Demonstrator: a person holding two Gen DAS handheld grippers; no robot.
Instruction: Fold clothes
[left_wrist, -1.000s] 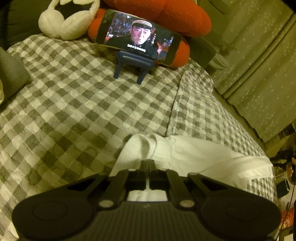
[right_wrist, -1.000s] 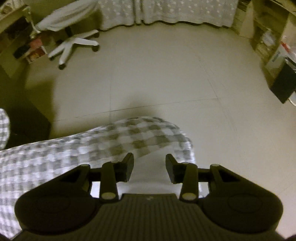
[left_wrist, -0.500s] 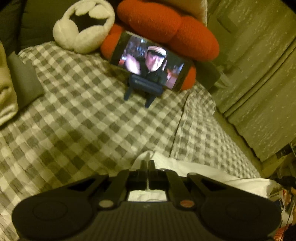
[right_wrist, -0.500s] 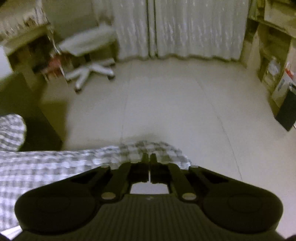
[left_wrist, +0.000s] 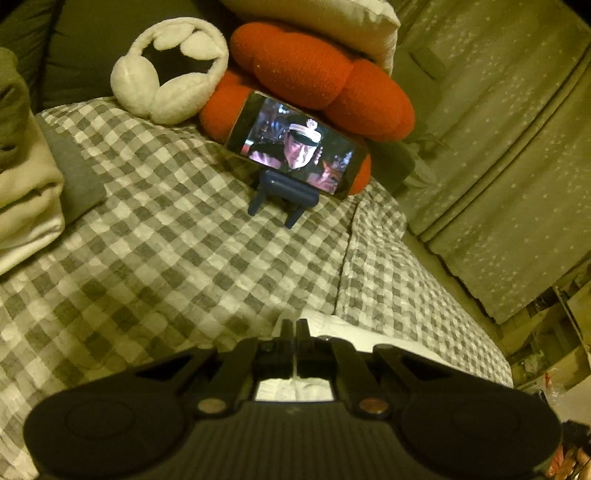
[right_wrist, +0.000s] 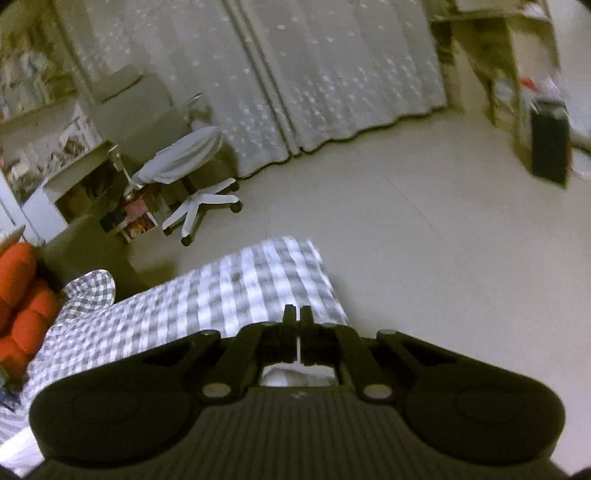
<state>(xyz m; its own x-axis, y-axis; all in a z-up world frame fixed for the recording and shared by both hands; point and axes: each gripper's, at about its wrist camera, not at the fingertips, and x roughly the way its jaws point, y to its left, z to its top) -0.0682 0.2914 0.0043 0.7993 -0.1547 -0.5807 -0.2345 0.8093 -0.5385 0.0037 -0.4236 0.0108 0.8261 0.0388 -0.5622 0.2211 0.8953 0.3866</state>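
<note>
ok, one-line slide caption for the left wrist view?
Left gripper shut on white garment over checked bedspread, phone playing video.

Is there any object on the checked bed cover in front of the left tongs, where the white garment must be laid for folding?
Nothing nearby. The left tongs are shut on the white garment. The checked bed cover ahead is bare; the phone on its stand and the folded clothes sit farther off.

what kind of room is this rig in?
Most likely a bedroom at home. A bed with a checked cover fills the left wrist view, a phone on a stand leans against plush cushions, and the right wrist view shows floor-length curtains and a swivel chair.
</note>
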